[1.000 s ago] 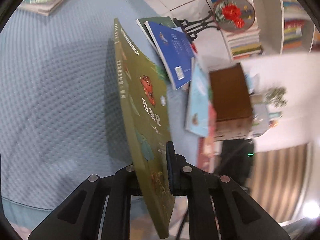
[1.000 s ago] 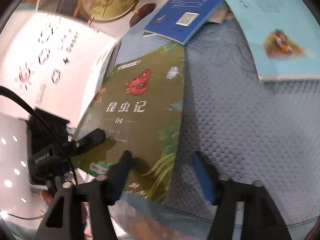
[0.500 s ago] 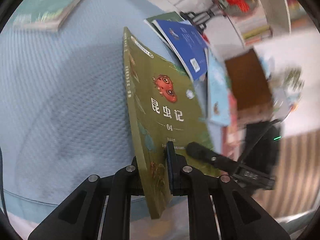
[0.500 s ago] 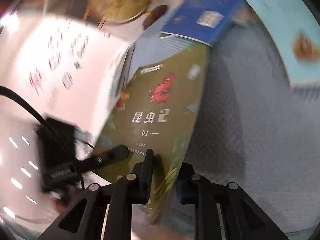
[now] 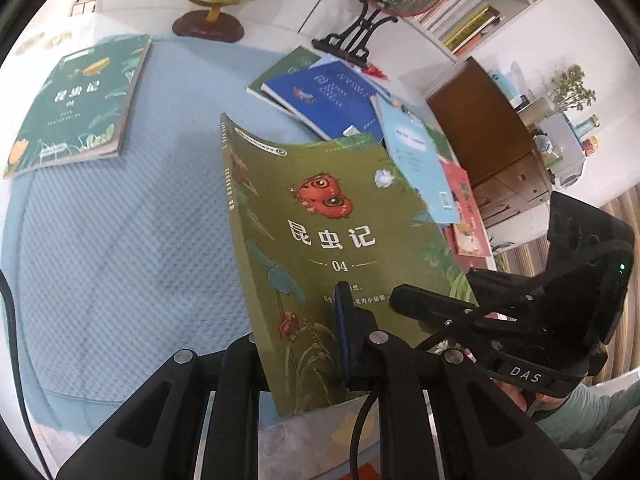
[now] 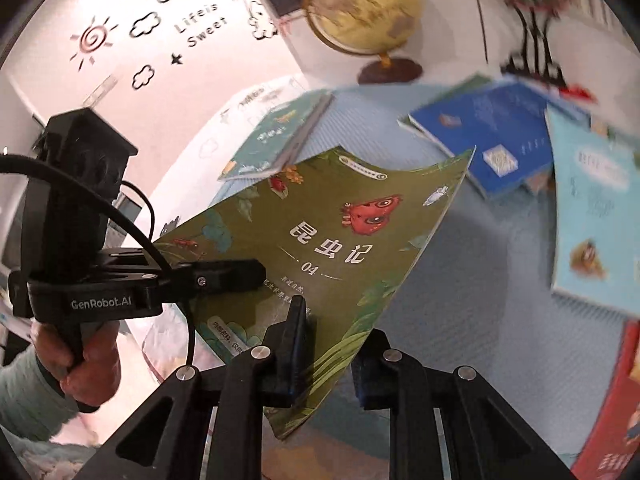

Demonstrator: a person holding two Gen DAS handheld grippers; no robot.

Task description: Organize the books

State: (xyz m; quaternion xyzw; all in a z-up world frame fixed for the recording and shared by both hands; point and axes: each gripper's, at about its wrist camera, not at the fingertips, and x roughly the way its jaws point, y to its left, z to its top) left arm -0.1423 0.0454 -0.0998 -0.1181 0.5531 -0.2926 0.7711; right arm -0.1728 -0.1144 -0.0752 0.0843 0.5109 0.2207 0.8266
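While both grippers hold it by its lower edge, the olive-green book (image 5: pixel 320 232) hangs tilted above the blue mat (image 5: pixel 120 248), its cover bowing a little under its own weight. The left gripper (image 5: pixel 304 344) is clenched on the bottom edge near the spine, and the right gripper (image 6: pixel 328 344) is clenched on the same edge farther toward the open side; each gripper shows in the other's camera, close alongside. This looks like the carrying step: one book lifted clear of the surface, not yet set down. A dark green book (image 5: pixel 76 100) of the same series lies flat and alone on the far left of the mat, while a loose heap with a blue book (image 5: pixel 332 100) and a pale blue book (image 5: pixel 416 156) sits to the right. My guess is the held volume belongs on its green twin, so the next move calls for both hands travelling together, keeping the floppy cover level and squaring its edges before letting go.
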